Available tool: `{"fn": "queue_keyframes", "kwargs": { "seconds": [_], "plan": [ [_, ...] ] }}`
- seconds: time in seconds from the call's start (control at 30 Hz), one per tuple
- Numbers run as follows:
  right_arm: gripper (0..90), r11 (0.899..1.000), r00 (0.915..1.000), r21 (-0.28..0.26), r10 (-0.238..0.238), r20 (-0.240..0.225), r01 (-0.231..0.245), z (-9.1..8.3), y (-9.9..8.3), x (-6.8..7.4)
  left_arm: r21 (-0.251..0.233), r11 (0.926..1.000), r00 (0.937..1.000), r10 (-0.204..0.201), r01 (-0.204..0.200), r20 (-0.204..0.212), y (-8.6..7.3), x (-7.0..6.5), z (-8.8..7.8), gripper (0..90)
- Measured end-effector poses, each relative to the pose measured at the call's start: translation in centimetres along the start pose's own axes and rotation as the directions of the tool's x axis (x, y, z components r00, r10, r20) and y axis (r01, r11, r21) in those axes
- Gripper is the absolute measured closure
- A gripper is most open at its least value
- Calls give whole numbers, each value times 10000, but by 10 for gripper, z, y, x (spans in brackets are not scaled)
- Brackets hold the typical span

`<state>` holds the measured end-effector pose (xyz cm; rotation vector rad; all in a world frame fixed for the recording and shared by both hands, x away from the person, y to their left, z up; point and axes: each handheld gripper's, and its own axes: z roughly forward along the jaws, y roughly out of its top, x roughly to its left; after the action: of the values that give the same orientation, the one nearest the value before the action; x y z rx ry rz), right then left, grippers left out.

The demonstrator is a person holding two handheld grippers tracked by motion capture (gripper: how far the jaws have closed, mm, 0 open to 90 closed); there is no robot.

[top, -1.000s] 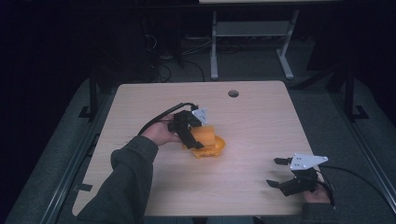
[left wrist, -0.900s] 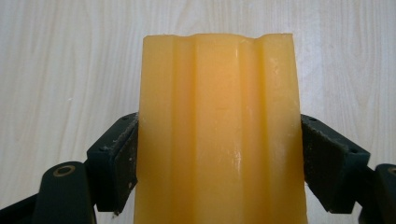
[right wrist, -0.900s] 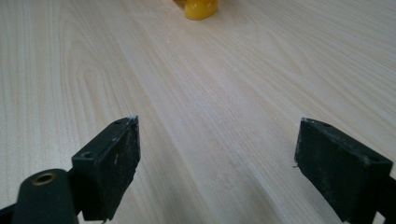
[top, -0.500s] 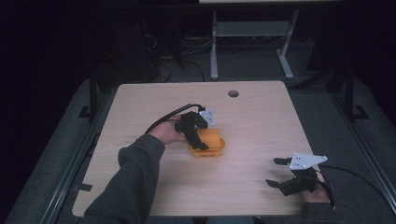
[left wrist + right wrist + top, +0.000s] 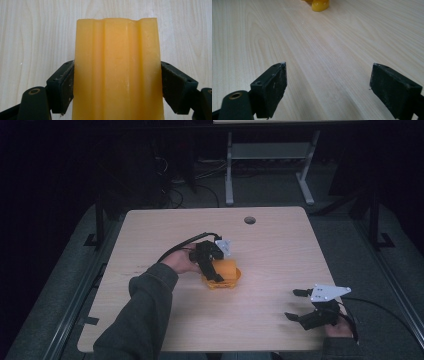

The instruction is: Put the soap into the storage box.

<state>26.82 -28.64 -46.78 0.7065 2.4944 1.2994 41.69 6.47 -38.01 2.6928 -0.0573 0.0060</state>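
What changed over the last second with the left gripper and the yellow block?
The left gripper turned slightly over the yellow block, its grey plate swinging toward the table's far side; its jaws now press both sides of the block. The block barely moved. The right gripper stayed open near the table's near right corner.

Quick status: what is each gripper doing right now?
Left gripper: shut on the yellow block, one jaw pressed against each side.
Right gripper: open, holding nothing, jaws wide apart over the table.

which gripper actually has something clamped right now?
The left gripper: its jaws press both sides of the yellow block. The right gripper is open over bare table.
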Motion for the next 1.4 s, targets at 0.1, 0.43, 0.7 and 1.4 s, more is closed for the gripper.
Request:
{"fn": "queue_keyframes", "kwargs": {
  "seconds": [0.1,0.43,0.7,1.4],
  "plan": [
    [135,10000,10000,1,6,-14,-6,0,0,0,-27,9999,9999,113,-113,25,0,-1,1,211],
    [135,10000,10000,63,13,-95,-13,0,0,1,10,9997,9996,253,-253,78,0,-1,6,210],
    [135,10000,9999,24,-66,-86,66,0,0,1,-33,9998,9998,180,-180,62,-1,0,6,208],
    [135,10000,9998,56,-78,-199,79,1,0,1,56,9997,9996,-235,234,147,-2,3,6,191]
  ]
}}
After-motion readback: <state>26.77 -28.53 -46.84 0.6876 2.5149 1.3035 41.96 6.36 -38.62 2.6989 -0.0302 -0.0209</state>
